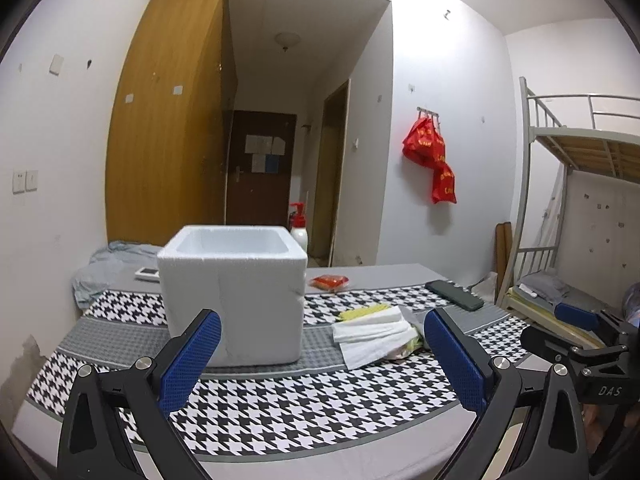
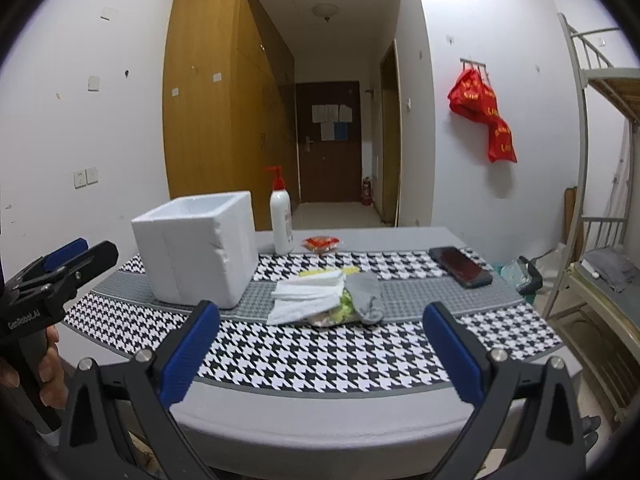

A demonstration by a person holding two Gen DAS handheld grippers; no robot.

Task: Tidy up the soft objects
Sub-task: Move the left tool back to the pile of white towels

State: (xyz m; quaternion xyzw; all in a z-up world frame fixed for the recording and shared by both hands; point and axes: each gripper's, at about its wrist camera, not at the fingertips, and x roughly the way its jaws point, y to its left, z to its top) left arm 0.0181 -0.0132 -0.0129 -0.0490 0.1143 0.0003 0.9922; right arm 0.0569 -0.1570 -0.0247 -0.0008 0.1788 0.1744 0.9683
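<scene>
A white foam box (image 1: 234,292) (image 2: 198,250) stands open-topped on the houndstooth-covered table (image 2: 320,356). Right of it lies a pile of soft things: folded white cloths (image 1: 376,330) (image 2: 310,294), a yellow sponge (image 1: 366,312) and a grey sock (image 2: 366,294) over something green. My left gripper (image 1: 320,360) is open, hanging before the box with nothing between its fingers. My right gripper (image 2: 320,352) is open too, just short of the pile, and shows at the right edge (image 1: 580,320) of the left wrist view.
A dark phone (image 2: 460,266) (image 1: 454,295) lies at the table's right. A red snack packet (image 2: 322,243) and a pump bottle (image 2: 280,216) stand behind. A bunk bed (image 1: 580,200) is on the right, crumpled grey fabric (image 1: 104,268) at the back left.
</scene>
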